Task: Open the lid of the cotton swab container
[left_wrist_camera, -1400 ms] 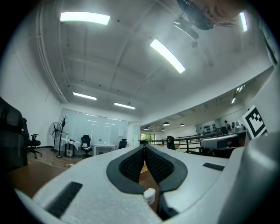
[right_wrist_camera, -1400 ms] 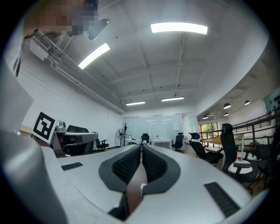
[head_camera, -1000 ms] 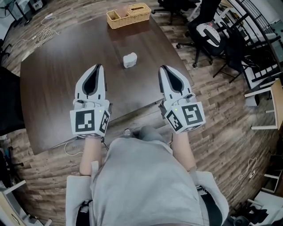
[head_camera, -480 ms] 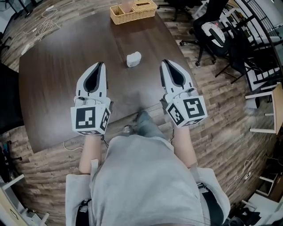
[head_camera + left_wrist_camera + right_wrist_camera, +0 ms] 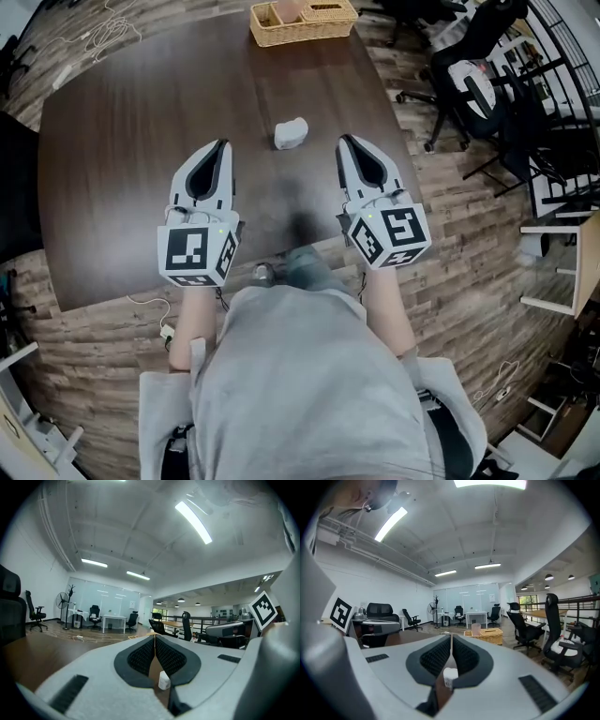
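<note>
White swab container (image 5: 291, 132): looks closed; on table (image 5: 141, 141) ahead of both tips, between them, touching neither.
Left gripper (image 5: 221, 146): your jaws together, empty.
Right gripper (image 5: 346, 142): jaws together, empty.
Progress: nothing done; you've got reach, grip, opening left.
Wicker basket (image 5: 300, 36): far beyond tips; holds pinkish cup (image 5: 289, 9), woven box (image 5: 328, 11).

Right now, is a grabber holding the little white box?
No, the little white box sits alone on the table, ahead of the left gripper and the right gripper, both shut and empty.
</note>
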